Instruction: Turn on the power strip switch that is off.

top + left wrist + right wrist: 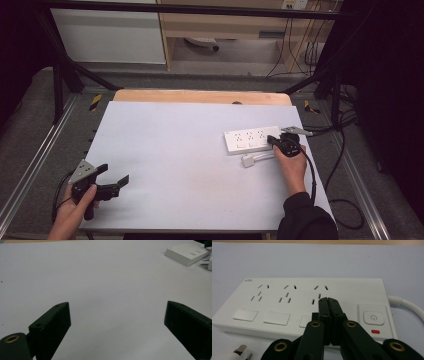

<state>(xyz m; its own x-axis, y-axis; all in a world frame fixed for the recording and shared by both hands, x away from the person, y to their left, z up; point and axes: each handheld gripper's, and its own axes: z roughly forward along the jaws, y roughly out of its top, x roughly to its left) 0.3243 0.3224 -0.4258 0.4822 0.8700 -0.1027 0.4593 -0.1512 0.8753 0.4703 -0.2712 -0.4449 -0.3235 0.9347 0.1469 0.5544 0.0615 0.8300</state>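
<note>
A pale grey table (165,150) seen from above. At its near left corner a hand holds the left tool (112,182), its jaws spread wide with nothing between them, hovering over bare surface. Well apart, toward the right edge, a white power strip (250,140) lies flat, and a white plug (248,161) rests just in front of it. The right tool (328,301), jaws pressed together on nothing, sits over the strip's top, tips just left of the power button (373,317). The strip looks rigid, light and smooth; it would likely be gripped across its long edges.
</note>
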